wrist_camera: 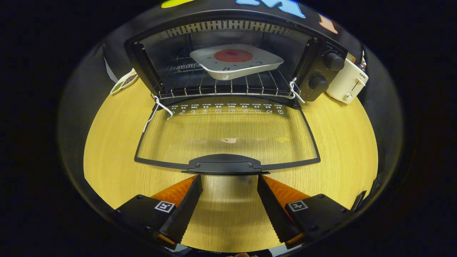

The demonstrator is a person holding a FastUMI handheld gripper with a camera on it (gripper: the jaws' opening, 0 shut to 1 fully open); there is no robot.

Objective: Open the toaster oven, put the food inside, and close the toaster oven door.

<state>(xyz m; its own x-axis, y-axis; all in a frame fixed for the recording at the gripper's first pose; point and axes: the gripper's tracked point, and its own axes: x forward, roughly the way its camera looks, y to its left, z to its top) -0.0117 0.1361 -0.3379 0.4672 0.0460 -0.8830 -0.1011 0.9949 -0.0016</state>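
With the toaster oven [228, 64] standing open, one white plate [237, 63] carrying one round red piece of food [233, 55] sits on the wire rack [221, 87] inside the cavity, tilted a little, its near corner over the front bars. Placement looks done; I judge only the closing remains. One glass door [228, 132] lies flat toward me on the wooden table [339, 150], which is why I hold my claw [229, 178] low, fingers spread wide and empty, tips just under the single door handle [224, 165], ready to lift it. Two knobs [325, 71] on the oven's side panel; two white cords at the hinges. Beyond: one cream toaster [346, 84], one small dish [124, 81].
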